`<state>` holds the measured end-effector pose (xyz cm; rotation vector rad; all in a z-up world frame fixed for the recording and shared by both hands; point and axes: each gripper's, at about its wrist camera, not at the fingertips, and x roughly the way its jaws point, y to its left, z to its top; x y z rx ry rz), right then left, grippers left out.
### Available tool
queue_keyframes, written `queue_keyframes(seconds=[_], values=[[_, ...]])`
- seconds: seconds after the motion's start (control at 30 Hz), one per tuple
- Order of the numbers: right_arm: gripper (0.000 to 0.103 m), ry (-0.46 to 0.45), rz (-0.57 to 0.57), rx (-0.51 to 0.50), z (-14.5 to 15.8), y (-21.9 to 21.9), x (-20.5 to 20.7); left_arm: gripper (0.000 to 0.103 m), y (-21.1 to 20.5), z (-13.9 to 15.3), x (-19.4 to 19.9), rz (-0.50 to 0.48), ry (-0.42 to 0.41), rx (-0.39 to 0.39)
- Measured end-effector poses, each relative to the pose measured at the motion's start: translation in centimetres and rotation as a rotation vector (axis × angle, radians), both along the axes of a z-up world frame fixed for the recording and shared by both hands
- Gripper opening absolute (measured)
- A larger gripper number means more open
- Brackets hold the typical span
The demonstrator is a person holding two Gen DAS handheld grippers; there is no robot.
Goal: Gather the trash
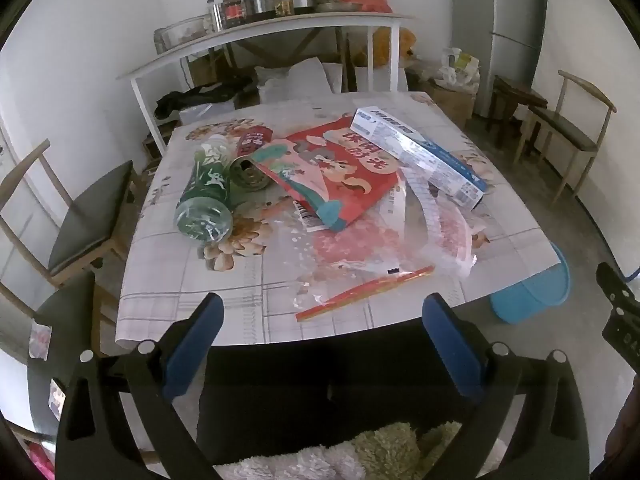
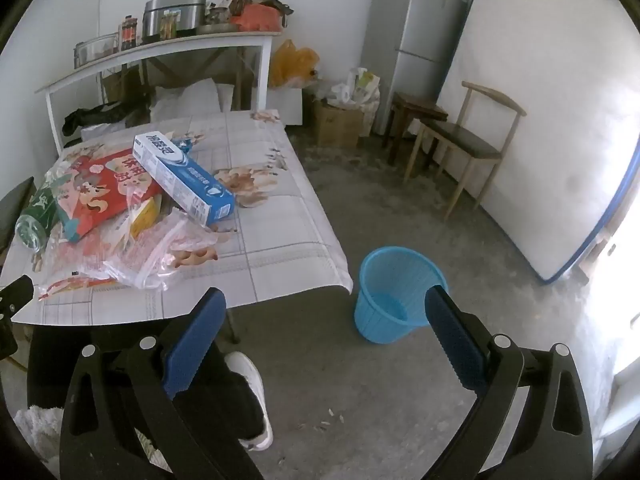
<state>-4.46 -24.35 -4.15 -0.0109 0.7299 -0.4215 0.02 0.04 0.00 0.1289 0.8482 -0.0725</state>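
Cluttered counter (image 1: 192,280): both grippers' fingers (image 1: 196,340) gape empty; grasp the toothpaste box (image 2: 184,178) midway, then carry to the blue basket (image 2: 396,292)

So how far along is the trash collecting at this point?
Nothing looks done: the blue basket on the floor appears empty. Nothing is in hand; the left gripper and right gripper are both open. Left on the table: green bottle, red packet, toothpaste box, clear plastic bags.
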Motion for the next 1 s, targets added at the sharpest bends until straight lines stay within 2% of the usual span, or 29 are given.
queue_keyframes(seconds=[0.47,1.0], values=[[0.095,-0.009,-0.006,-0.006,0.0,-0.3,-0.2,0.097,-0.9,0.2,-0.4,-0.055,-0.001,-0.019],[0.095,-0.017,-0.008,-0.008,0.3,-0.4,-0.2,0.098,-0.7,0.1,-0.4,-0.048,0.004,-0.026]])
